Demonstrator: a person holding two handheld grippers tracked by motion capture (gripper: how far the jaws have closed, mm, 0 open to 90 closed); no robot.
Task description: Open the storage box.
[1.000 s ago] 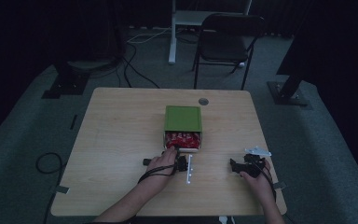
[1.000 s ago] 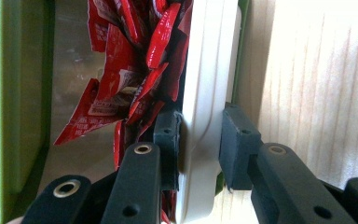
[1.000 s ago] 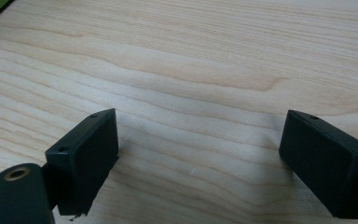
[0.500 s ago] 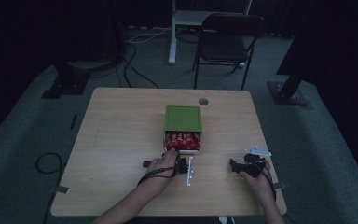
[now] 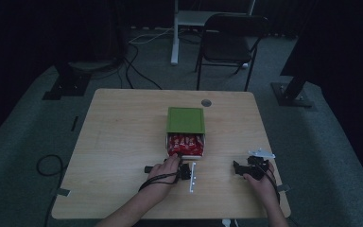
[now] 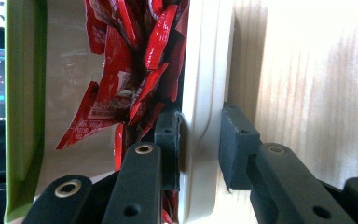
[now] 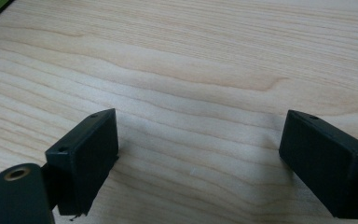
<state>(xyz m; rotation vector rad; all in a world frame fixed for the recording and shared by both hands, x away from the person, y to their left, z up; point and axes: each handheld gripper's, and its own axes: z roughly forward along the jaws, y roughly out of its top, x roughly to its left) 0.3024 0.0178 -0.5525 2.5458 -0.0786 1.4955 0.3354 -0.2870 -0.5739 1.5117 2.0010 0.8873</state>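
1. The white box wall (image 6: pixel 200 93) is clamped by the left gripper (image 6: pixel 199 140), mid-table.
2. Red packets (image 6: pixel 135 79) are crowded against the inner jaw, under the green lid (image 5: pixel 185 119).
3. The right gripper (image 7: pixel 198 161) is held released over bare table (image 7: pixel 214 56), well apart.

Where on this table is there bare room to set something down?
The table is bare left of the box, and right of it up to the far edge. It is crowded at the near edge, where the left gripper clamps the box wall beside the right gripper.
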